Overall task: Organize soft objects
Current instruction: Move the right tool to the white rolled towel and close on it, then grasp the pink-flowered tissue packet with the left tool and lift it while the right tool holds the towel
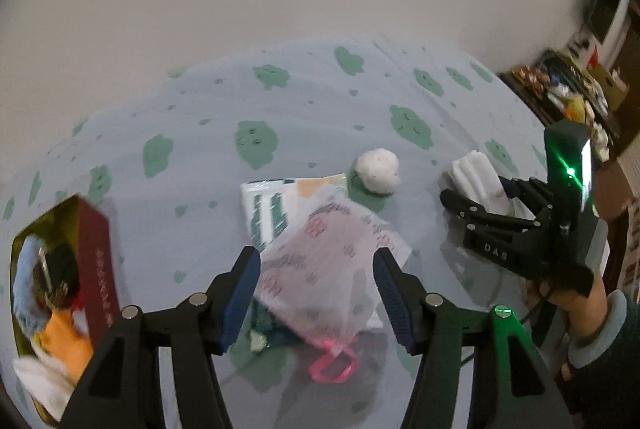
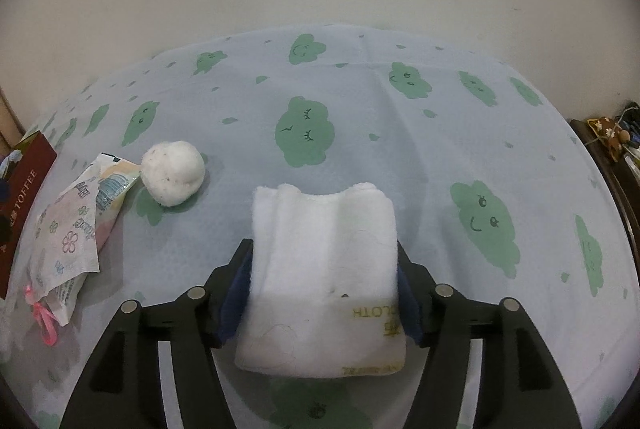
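Observation:
My left gripper (image 1: 316, 281) stands open just above a translucent pink-printed pouch (image 1: 320, 269) with a pink drawstring, which lies partly over a green-striped tissue packet (image 1: 268, 209). A white fluffy ball (image 1: 378, 171) sits behind them. My right gripper (image 2: 324, 289) is open around a folded white towel (image 2: 324, 249) resting on the cloth; the towel's sides meet the pads without being squeezed. From the right wrist, the ball (image 2: 173, 173) and pouch (image 2: 68, 241) lie to the left. A red toffee box (image 1: 96, 261) at far left holds several soft items.
A pale blue tablecloth (image 2: 304, 133) with green cloud faces covers the table, against a plain wall. A person's hand and sleeve (image 1: 592, 309) hold the right gripper (image 1: 476, 189). A cluttered dark shelf (image 1: 560, 89) stands beyond the table's right edge.

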A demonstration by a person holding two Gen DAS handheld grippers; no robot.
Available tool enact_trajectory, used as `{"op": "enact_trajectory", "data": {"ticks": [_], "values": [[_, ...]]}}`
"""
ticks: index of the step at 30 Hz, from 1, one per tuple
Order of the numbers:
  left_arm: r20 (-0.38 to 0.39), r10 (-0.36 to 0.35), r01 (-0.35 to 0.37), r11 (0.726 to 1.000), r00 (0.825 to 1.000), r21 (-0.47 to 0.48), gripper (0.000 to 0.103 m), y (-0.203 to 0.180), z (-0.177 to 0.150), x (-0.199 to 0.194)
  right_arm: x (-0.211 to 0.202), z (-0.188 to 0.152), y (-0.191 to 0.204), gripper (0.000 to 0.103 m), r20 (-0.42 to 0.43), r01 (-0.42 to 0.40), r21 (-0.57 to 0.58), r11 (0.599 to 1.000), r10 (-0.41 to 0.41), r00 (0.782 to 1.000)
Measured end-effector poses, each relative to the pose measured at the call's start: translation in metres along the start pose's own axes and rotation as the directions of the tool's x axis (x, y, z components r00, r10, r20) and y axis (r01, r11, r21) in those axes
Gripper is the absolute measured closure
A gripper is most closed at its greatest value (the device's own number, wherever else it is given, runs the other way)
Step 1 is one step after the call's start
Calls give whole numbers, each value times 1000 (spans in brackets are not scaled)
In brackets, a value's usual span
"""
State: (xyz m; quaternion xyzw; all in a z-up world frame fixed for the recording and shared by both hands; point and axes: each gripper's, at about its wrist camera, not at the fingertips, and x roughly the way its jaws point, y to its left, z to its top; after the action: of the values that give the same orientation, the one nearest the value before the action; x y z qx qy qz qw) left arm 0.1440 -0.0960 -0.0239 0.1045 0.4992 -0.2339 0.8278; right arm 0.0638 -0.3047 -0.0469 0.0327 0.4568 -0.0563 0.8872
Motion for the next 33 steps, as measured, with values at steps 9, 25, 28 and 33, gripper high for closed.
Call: {"op": "enact_trajectory", "data": {"ticks": [9, 25, 28, 33], "values": [[-72, 7, -2, 997, 997, 74, 43, 3, 34, 42, 3, -1, 3, 32, -5, -10, -17, 1000, 9, 1000], [-77, -81, 86, 994, 994, 61, 42, -16, -41, 28, 4, -2, 4, 29, -6, -13, -17, 1000, 13, 1000], [-82, -155, 152, 988, 985, -38, 42, -12, -55, 25, 4, -2, 4, 29, -6, -13, -17, 1000, 13, 1000], [-104, -143, 138, 989, 984, -56, 42, -22, -78, 26, 4, -2, 6, 28, -6, -14, -18, 1000, 14, 1000]]}}
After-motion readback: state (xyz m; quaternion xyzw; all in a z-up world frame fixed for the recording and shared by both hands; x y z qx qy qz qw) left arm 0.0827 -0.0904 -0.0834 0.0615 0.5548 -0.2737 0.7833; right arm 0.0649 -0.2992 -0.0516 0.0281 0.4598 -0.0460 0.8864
